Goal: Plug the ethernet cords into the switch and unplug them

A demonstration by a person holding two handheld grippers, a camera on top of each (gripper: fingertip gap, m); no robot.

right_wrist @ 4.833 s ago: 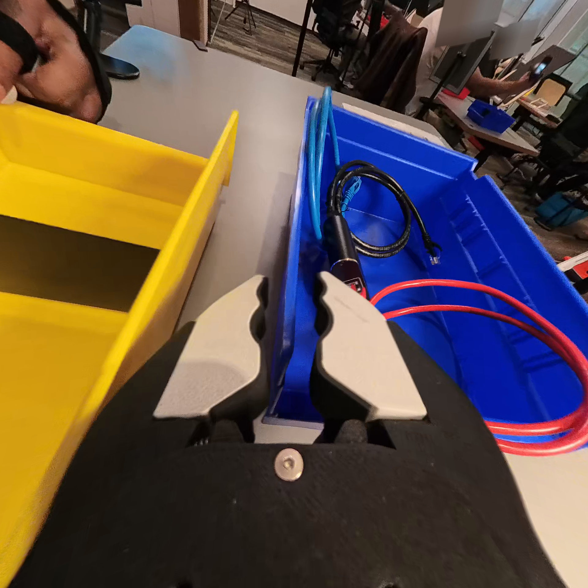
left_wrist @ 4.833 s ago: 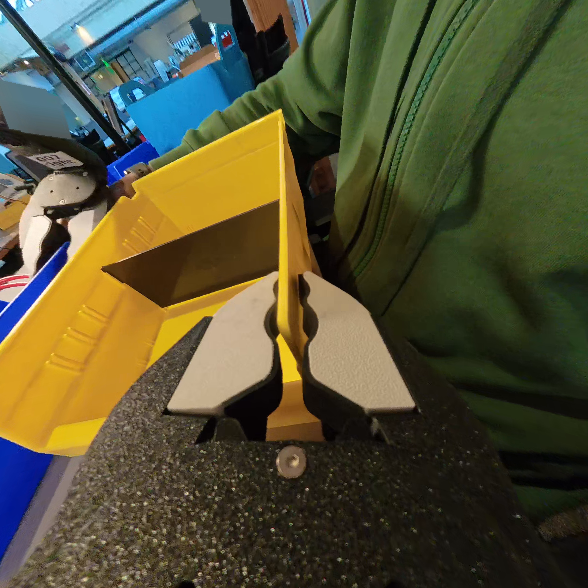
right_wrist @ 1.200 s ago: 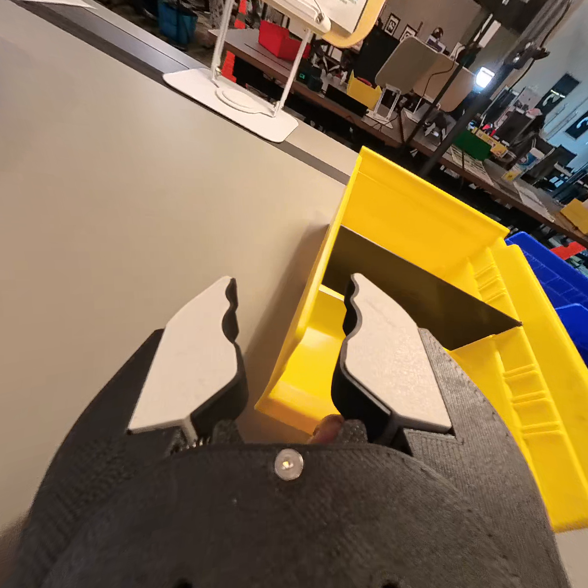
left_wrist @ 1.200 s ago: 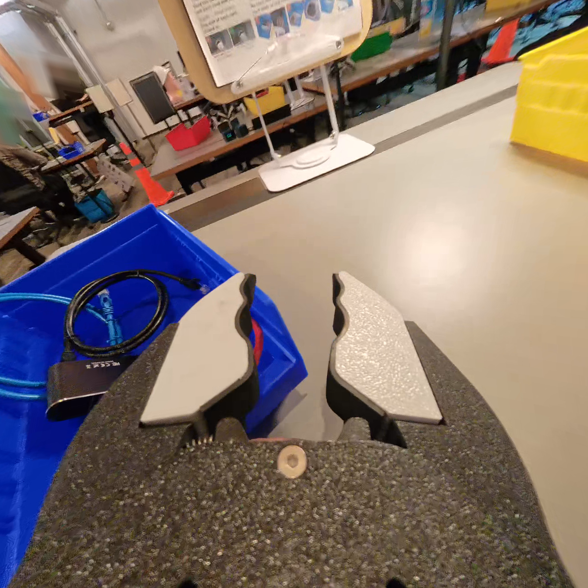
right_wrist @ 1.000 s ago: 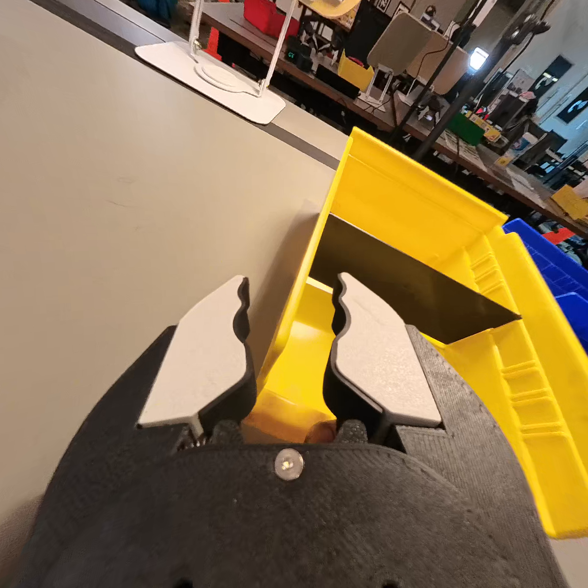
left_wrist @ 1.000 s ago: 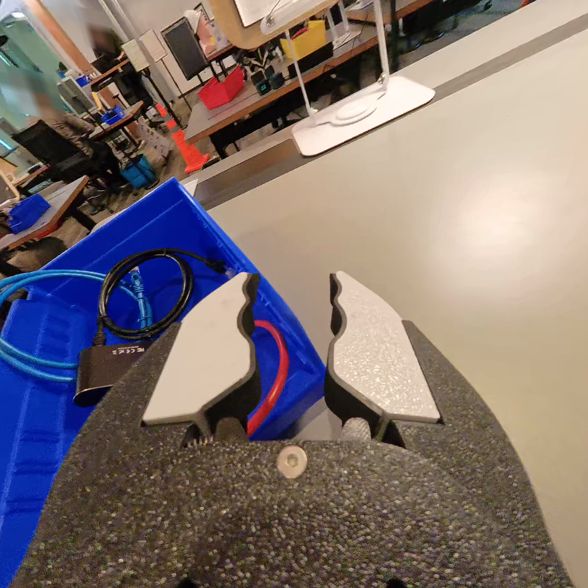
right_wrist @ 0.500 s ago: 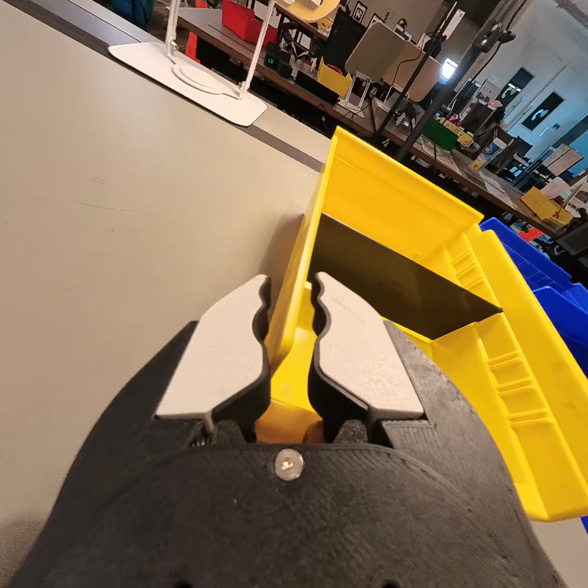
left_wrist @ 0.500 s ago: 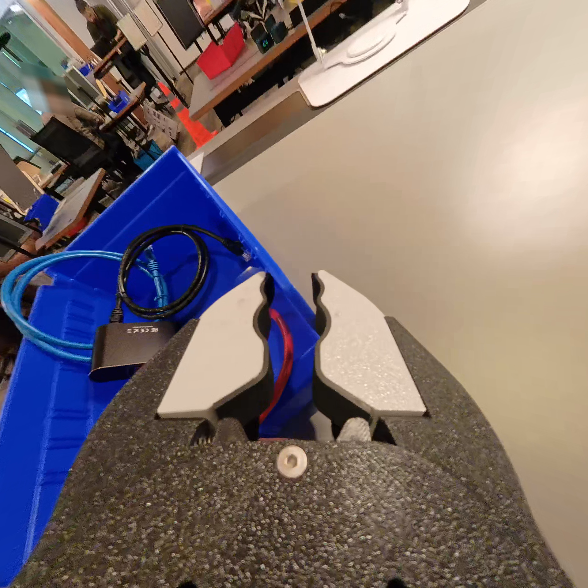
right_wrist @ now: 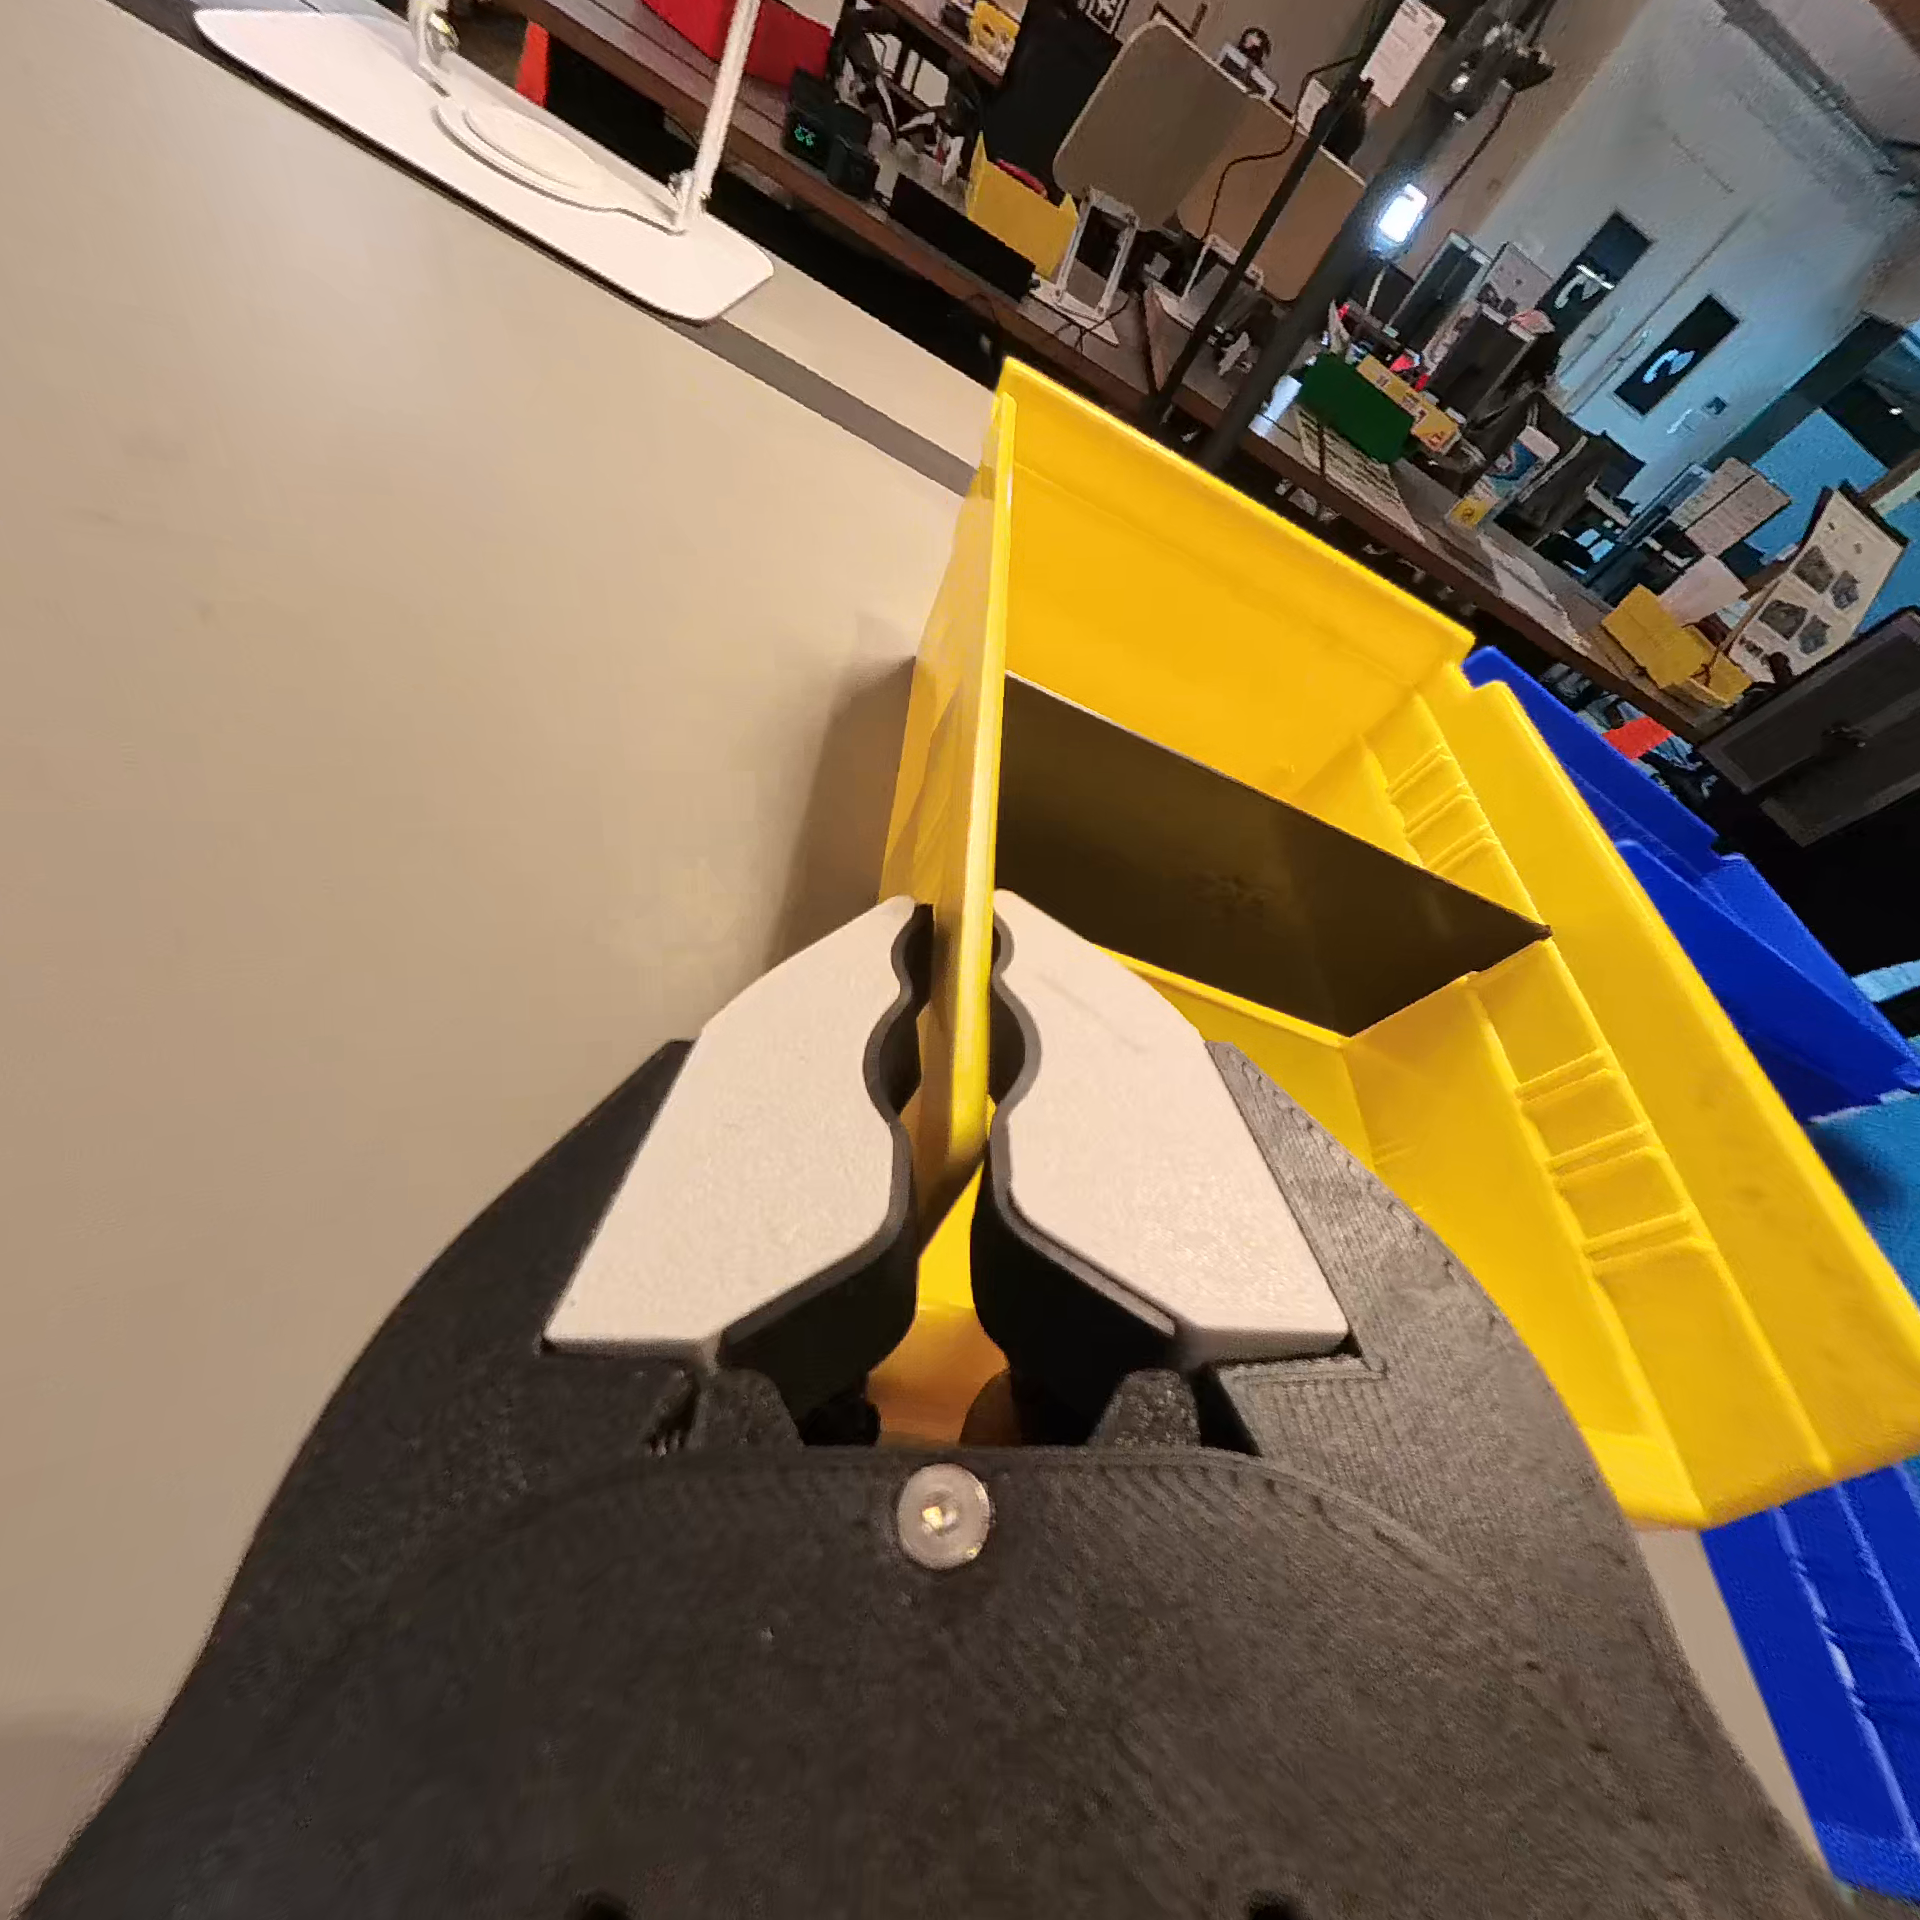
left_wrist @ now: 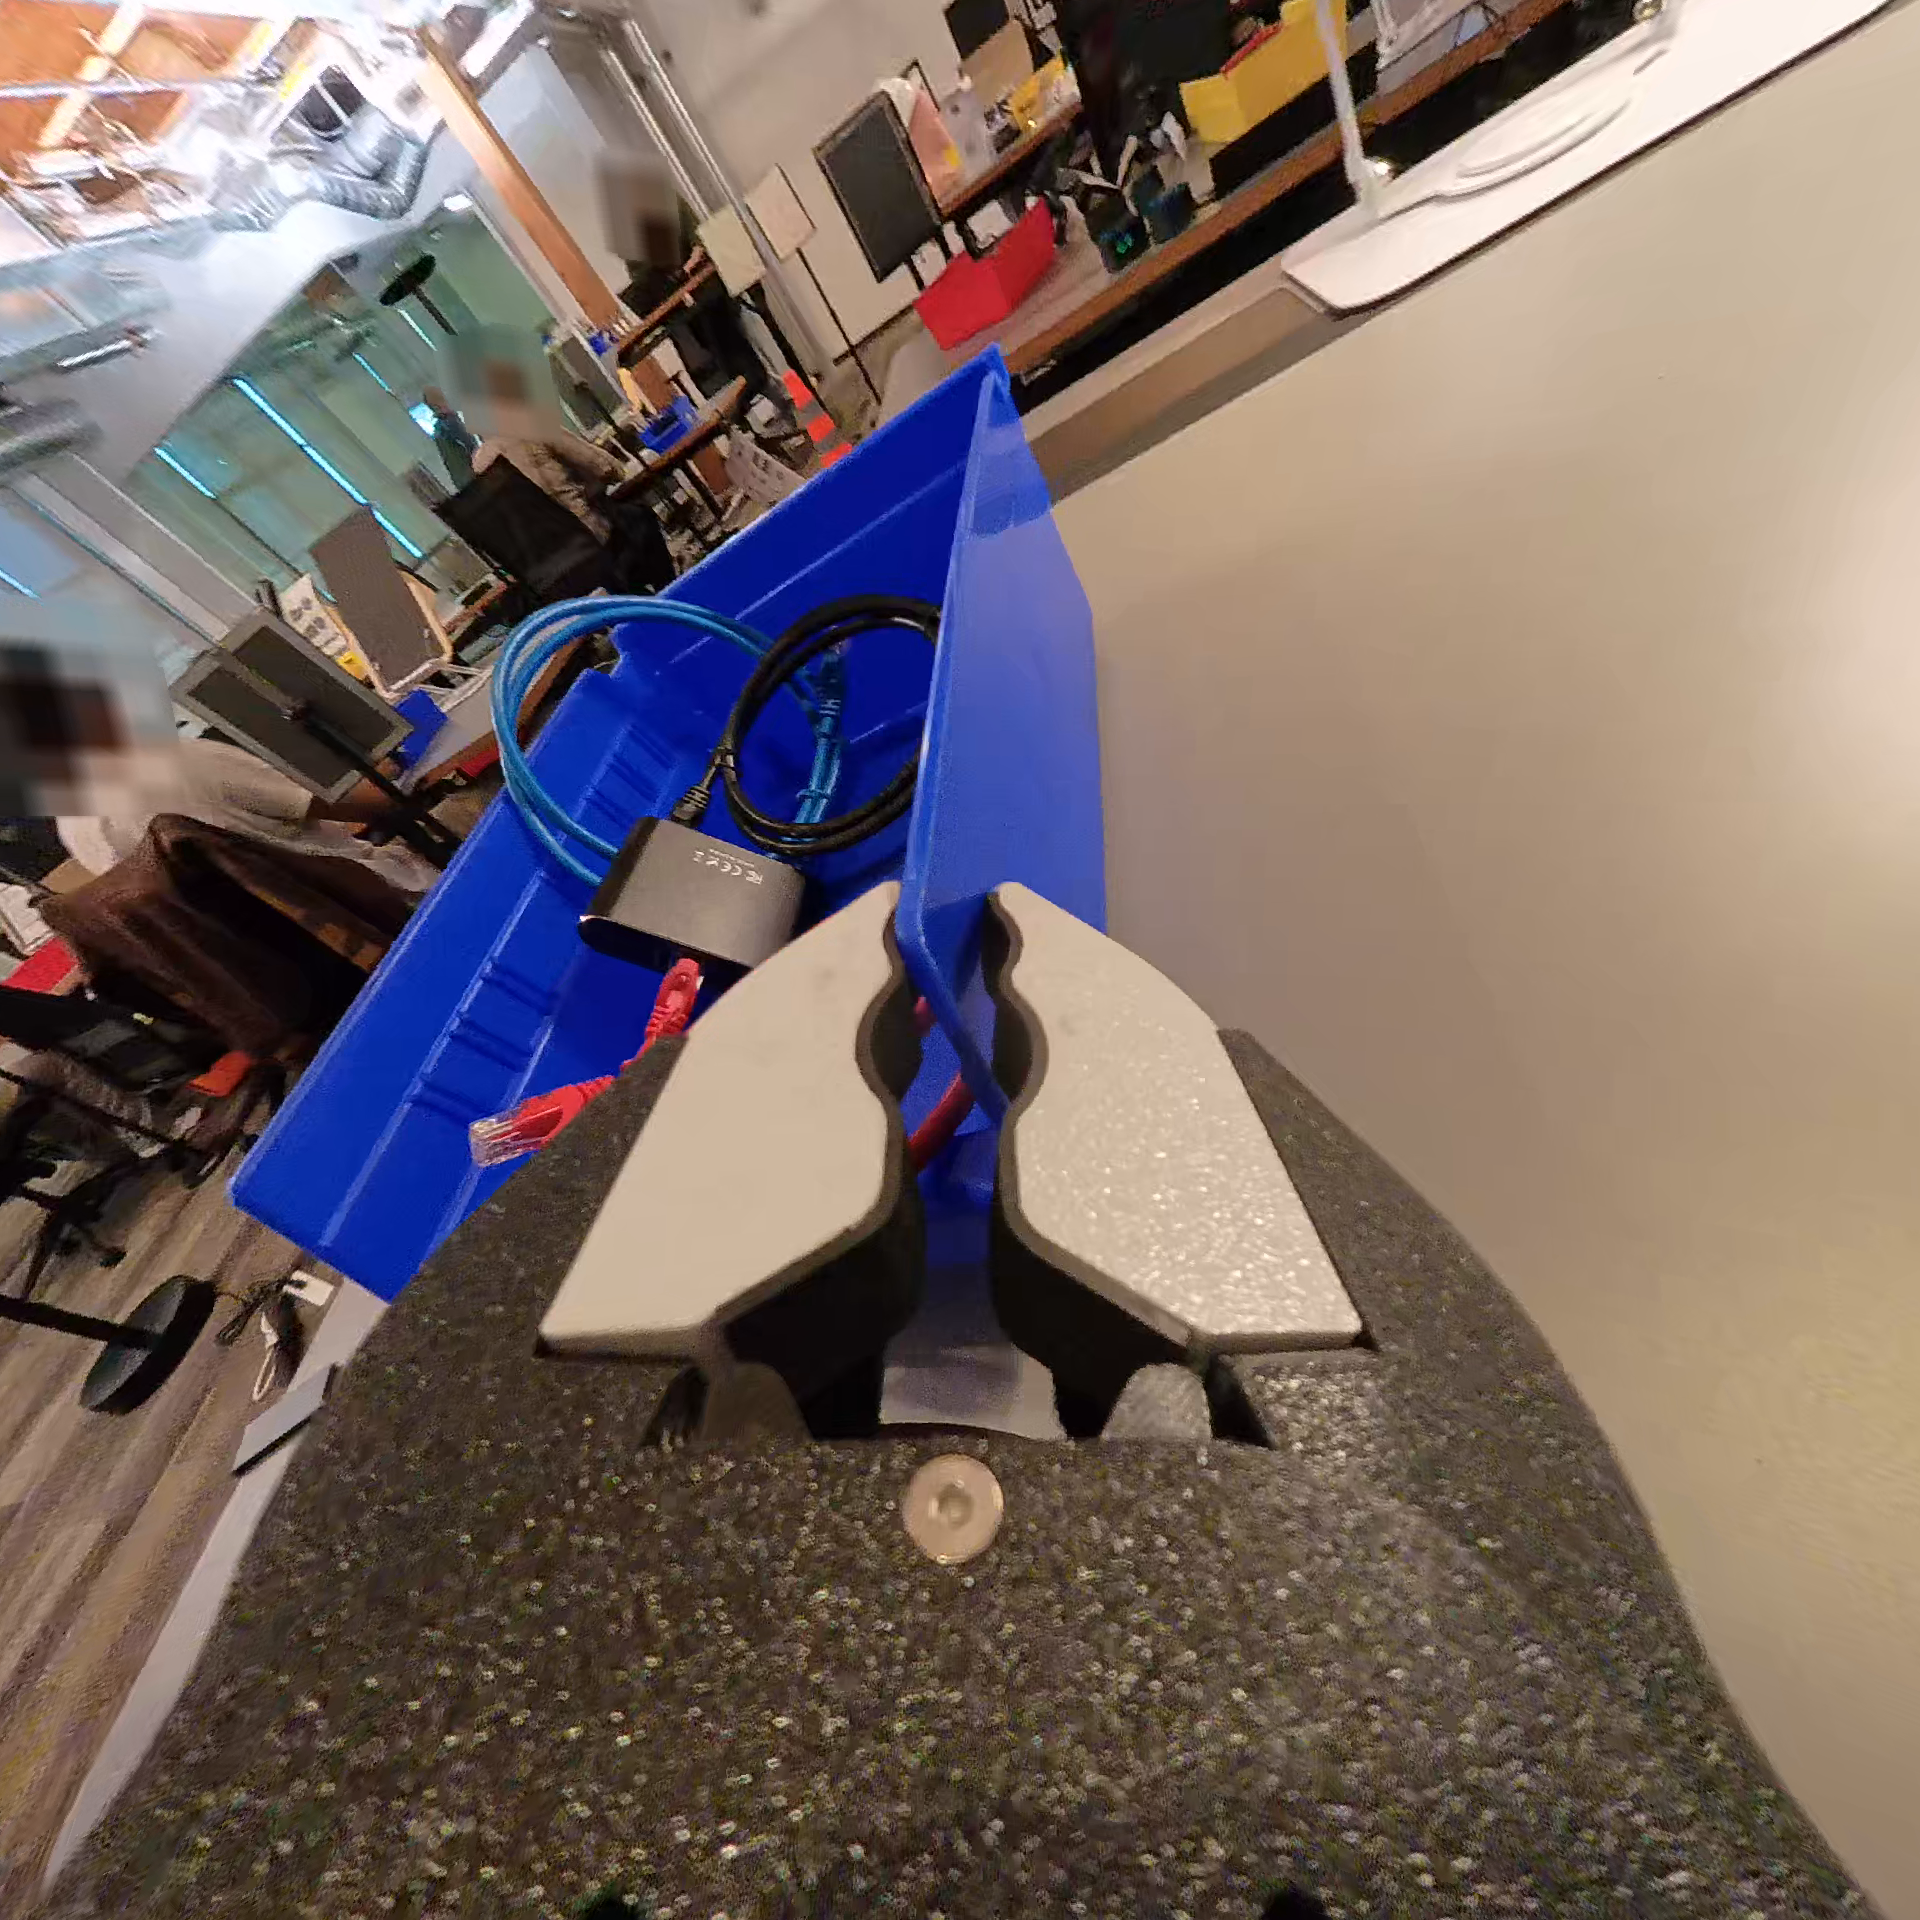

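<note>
While both bins are held by their side walls, no cord is yet seated in the switch (left_wrist: 694, 902). At far left, a blue ethernet cord (left_wrist: 540, 727) is looped over the far wall of the blue bin (left_wrist: 1008, 727); a coiled black cord (left_wrist: 821, 727) lies just beside it, and the black switch rests below them on the bin floor. Red ethernet plugs (left_wrist: 530, 1117) are seen nearer the camera, with red cable passing behind the left gripper (left_wrist: 940, 914), whose jaws are clamped on the bin's right wall. The switch is thus placed ahead and left of that gripper, its long axis running crosswise. Bare grey tabletop (left_wrist: 1507, 831) is left open to the right. Farther right, the right gripper (right_wrist: 954, 914) is closed on the left wall of the yellow bin (right_wrist: 1195, 582), which is crossed by a black divider (right_wrist: 1226, 862). The left gripper is judged nearer to the cords.
</note>
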